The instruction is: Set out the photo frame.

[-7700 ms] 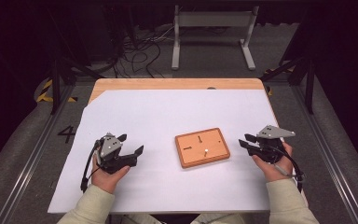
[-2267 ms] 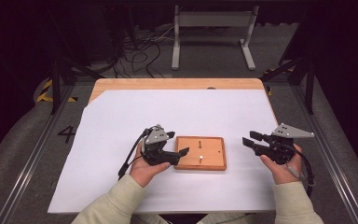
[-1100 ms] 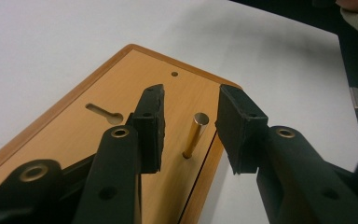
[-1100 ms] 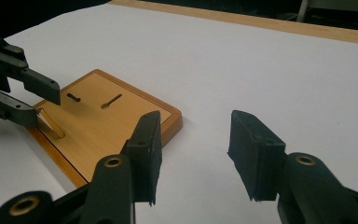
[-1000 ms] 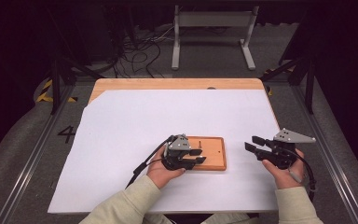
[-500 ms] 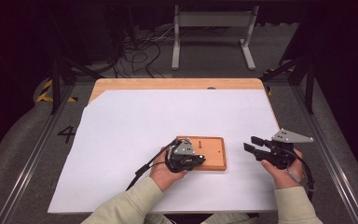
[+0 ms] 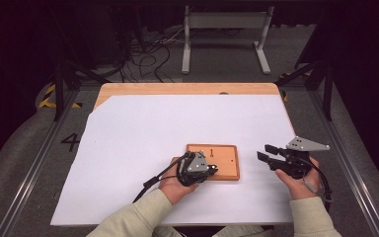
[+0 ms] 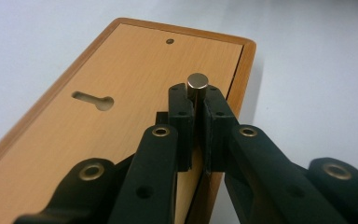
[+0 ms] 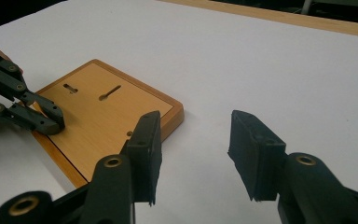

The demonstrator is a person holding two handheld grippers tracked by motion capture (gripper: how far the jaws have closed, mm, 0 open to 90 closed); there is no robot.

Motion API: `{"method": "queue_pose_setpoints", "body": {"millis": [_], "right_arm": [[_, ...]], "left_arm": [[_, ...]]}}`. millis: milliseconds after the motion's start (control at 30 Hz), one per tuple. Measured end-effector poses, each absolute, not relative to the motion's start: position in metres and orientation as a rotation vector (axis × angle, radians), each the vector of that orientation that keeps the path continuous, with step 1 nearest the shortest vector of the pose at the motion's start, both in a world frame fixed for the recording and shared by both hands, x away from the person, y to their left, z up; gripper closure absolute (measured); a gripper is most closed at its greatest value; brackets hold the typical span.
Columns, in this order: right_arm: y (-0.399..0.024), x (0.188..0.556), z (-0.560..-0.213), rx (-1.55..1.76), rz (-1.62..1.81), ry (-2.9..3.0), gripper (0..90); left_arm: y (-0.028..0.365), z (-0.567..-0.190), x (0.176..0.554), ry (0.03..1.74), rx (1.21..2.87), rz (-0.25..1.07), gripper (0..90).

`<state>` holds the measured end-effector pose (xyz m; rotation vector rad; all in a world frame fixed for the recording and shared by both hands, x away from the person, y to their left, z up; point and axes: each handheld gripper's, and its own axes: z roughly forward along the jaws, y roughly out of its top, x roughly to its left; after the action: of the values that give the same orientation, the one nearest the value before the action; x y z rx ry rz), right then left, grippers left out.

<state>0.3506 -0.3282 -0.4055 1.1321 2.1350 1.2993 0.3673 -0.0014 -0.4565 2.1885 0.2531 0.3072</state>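
Left fingers: you've just closed them on the peg, low, so its top stays free.
Peg: upright in the board.
Right fingers: half open, empty, beside the board.

At the centre of the frame the left gripper has just closed, its two black pads clamped on a small upright metal peg. The peg stands on a wooden board with a keyhole slot at centre left. The board lies on a white surface.
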Motion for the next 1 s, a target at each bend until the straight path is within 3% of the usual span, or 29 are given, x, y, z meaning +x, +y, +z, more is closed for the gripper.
{"method": "queue_pose_setpoints", "body": {"millis": [333, 533, 900, 1000], "right_arm": [[-0.325, 0.349, -0.405, 1.110, 1.288, 2.149, 54.7], [-0.324, 0.351, -0.405, 1.100, 1.299, 2.163, 54.5], [-0.317, 0.352, -0.402, 1.075, 1.330, 2.232, 56.7], [-0.314, 0.352, -0.398, 1.071, 1.325, 2.253, 52.6]], "left_arm": [[-0.001, -0.458, 0.358, 0.139, 2.189, 0.431, 84.3], [-0.001, -0.459, 0.349, -0.051, 2.198, 0.567, 84.4], [0.000, -0.461, 0.342, -0.154, 2.195, 0.653, 84.5], [0.000, -0.461, 0.341, -0.167, 2.194, 0.671, 84.5]]}}
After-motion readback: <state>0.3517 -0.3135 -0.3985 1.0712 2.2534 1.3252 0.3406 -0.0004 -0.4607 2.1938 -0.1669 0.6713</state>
